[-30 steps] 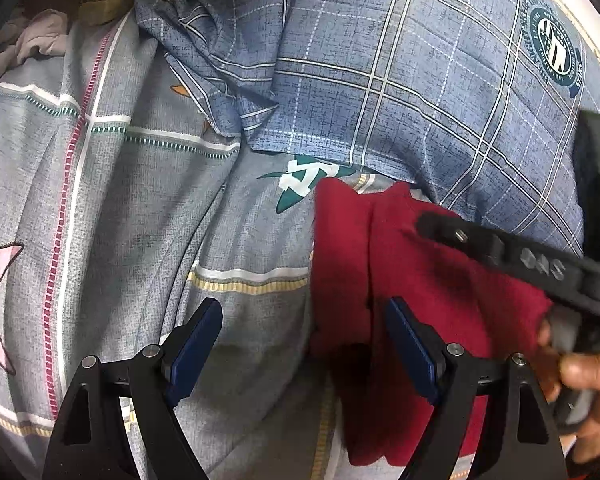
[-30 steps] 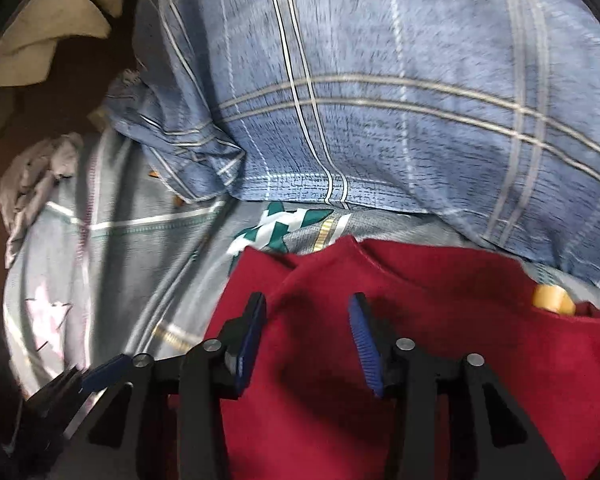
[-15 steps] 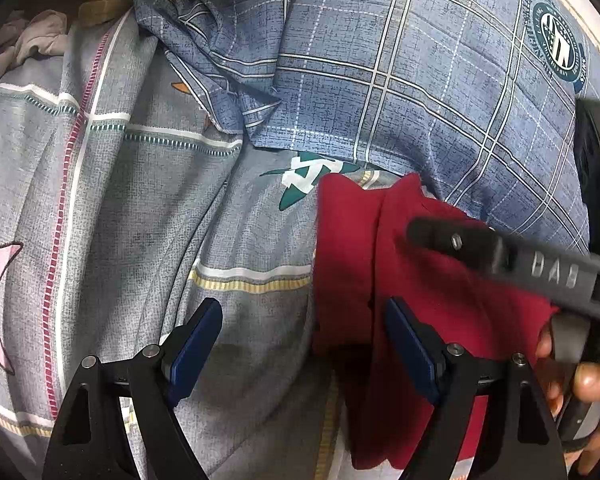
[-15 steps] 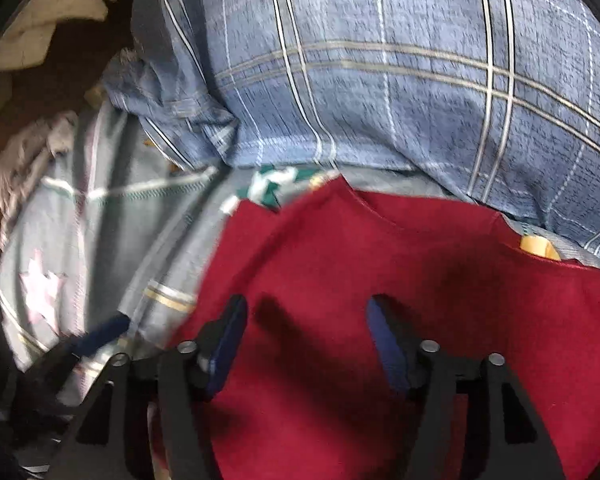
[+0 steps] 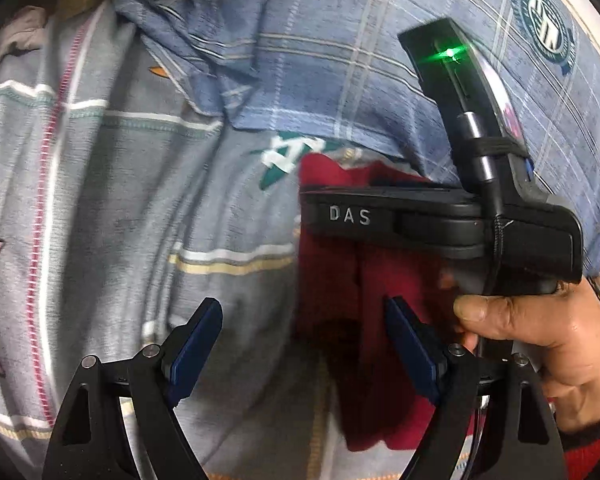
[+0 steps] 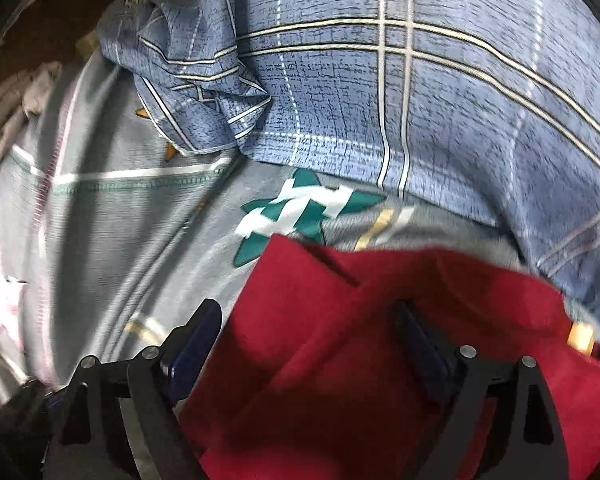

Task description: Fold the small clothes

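Both claws agape over red garment (image 6: 380, 360)

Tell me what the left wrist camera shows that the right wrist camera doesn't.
Only the left wrist view shows the right gripper's black body marked DAS, its green light, the right hand holding it, and a round crest on the blue plaid cloth. Only the right wrist view shows a small tan object at the red garment's far edge. Both show the red garment, the blue plaid cloth, the grey sheet with its green star, and open fingers.
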